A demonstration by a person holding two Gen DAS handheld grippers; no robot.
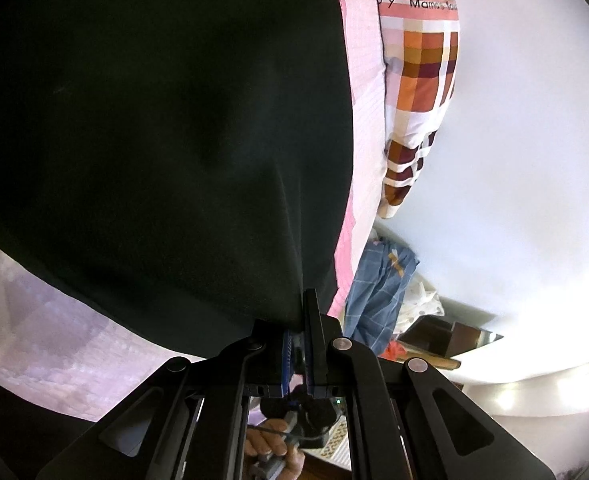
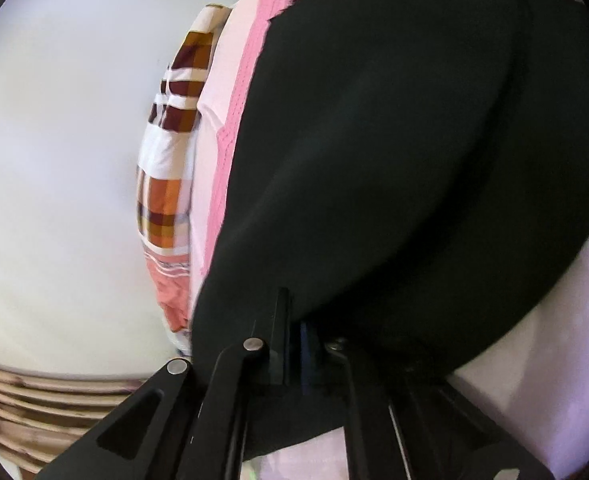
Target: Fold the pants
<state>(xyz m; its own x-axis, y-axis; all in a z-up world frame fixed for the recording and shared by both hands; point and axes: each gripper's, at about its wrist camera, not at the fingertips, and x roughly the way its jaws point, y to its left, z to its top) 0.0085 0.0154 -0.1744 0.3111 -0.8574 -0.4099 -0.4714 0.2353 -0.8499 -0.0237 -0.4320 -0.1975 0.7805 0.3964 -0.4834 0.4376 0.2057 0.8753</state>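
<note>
Pants [image 1: 154, 120]: black, spread on the bed [image 1: 54, 344], running away from both grippers toward the pink blanket [image 1: 364, 140] and checked pillow [image 1: 422, 80] at the far edge. Left gripper [image 1: 299, 344]: jaws closed, pinching the near hem. Right gripper [image 2: 294, 340]: jaws closed on the same near edge. Hands level; fold goes forward. Nothing blocks the path.

wall [image 1: 526, 120]: white, bright | bedding [image 1: 366, 128]: pink | pillow [image 1: 422, 80]: plaid
</note>
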